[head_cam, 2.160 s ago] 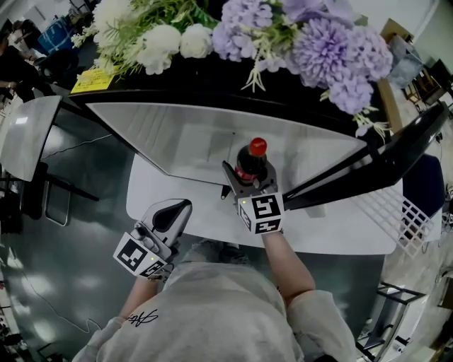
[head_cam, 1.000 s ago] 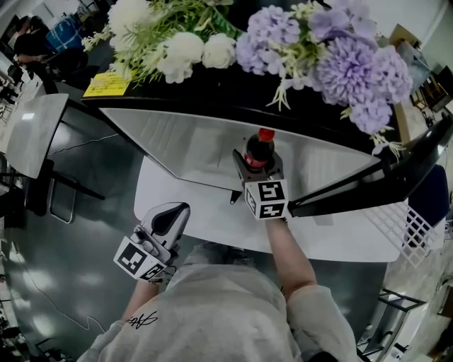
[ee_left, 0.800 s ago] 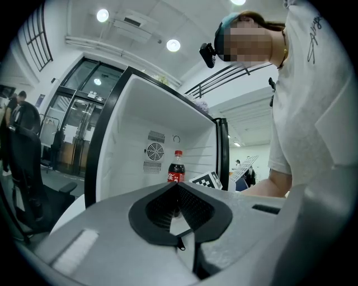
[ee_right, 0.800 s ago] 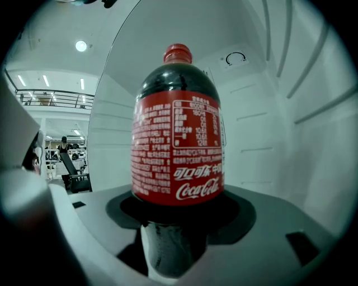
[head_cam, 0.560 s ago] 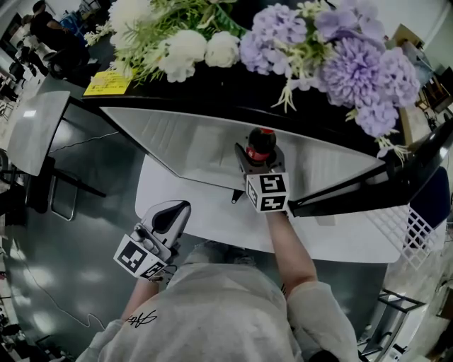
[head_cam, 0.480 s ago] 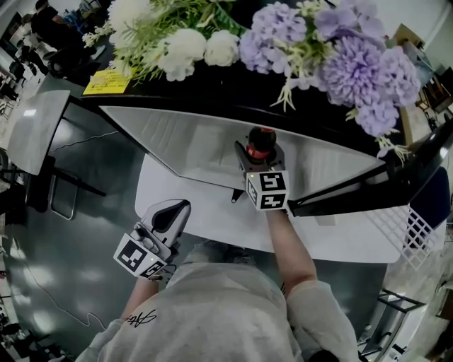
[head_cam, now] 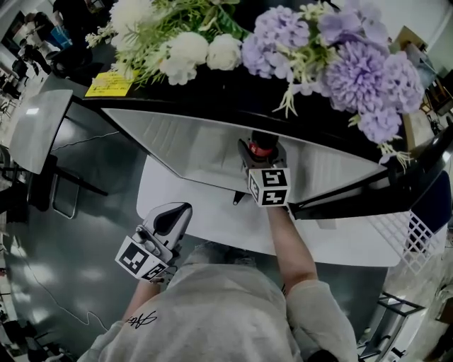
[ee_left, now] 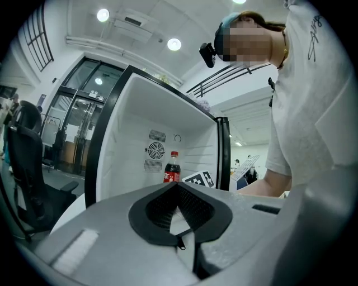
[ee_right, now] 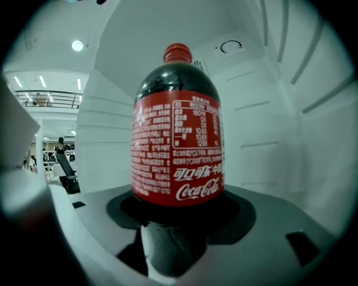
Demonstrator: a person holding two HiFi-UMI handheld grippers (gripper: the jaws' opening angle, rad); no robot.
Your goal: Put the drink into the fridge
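Red-capped plastic cola bottle (ee_right: 178, 145) stands inside the open white fridge (head_cam: 185, 141), in the right gripper (head_cam: 262, 157); purple-and-white flowers (head_cam: 340, 56) on top; left gripper (head_cam: 172, 214) outside, front-left.

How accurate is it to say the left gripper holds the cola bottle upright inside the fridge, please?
Only the side is wrong: the right gripper holds the cola bottle upright inside the fridge, as the right gripper view shows.

Purple flowers (head_cam: 354, 63) and white flowers (head_cam: 184, 49) sit on a black top (head_cam: 212, 88), beside a yellow paper (head_cam: 110, 83). The floor (head_cam: 92, 233) is grey and shiny. A black chair (ee_left: 28, 167) stands by tall glass doors (ee_left: 78, 117). Round lights (ee_left: 174, 44) glow in the white ceiling (ee_left: 156, 17). A white wire rack (head_cam: 417, 230), maybe a basket, is at the right.
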